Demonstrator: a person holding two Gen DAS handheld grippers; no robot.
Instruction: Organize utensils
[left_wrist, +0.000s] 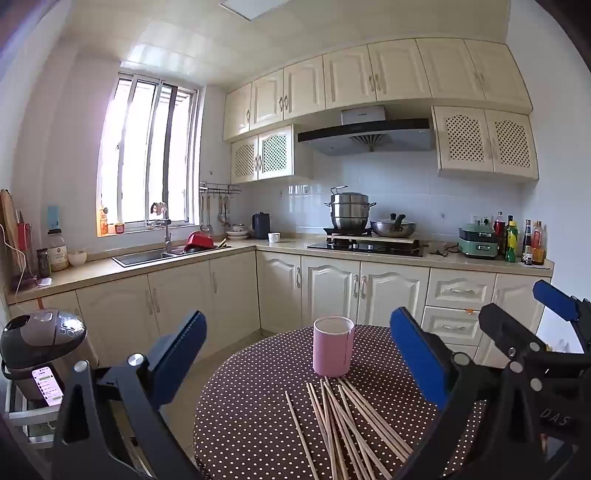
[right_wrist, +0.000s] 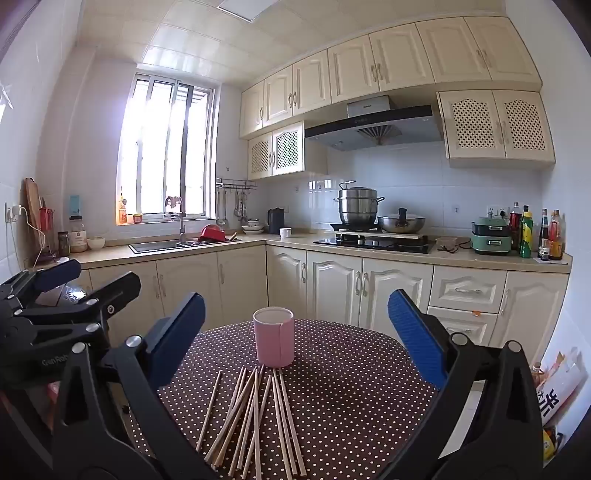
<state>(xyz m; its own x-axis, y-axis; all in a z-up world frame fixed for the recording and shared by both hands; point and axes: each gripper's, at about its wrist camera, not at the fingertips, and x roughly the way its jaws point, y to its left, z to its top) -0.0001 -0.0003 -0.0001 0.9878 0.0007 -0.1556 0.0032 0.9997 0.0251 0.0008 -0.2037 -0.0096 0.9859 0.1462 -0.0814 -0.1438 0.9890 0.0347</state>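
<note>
Left wrist view says you've barely started — chopsticks (left_wrist: 347, 424) all loose in fanned pile on dotted tablecloth (left_wrist: 251, 413), just in front of pink cup (left_wrist: 333, 345). Cup looks empty, can't see to bottom though. Left gripper (left_wrist: 295, 365) and right gripper (right_wrist: 295, 345) both spread wide, nothing between pads. Whole pile left to move — every stick into cup, I'd guess.

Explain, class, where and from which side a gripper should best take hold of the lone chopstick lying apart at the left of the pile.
Probably grip the lone chopstick near its middle, coming from above with the fingers across its length. It lies flat on the dotted tablecloth, with clear cloth between it and the pile, so both fingers fit. The open left gripper is nearer.
</note>
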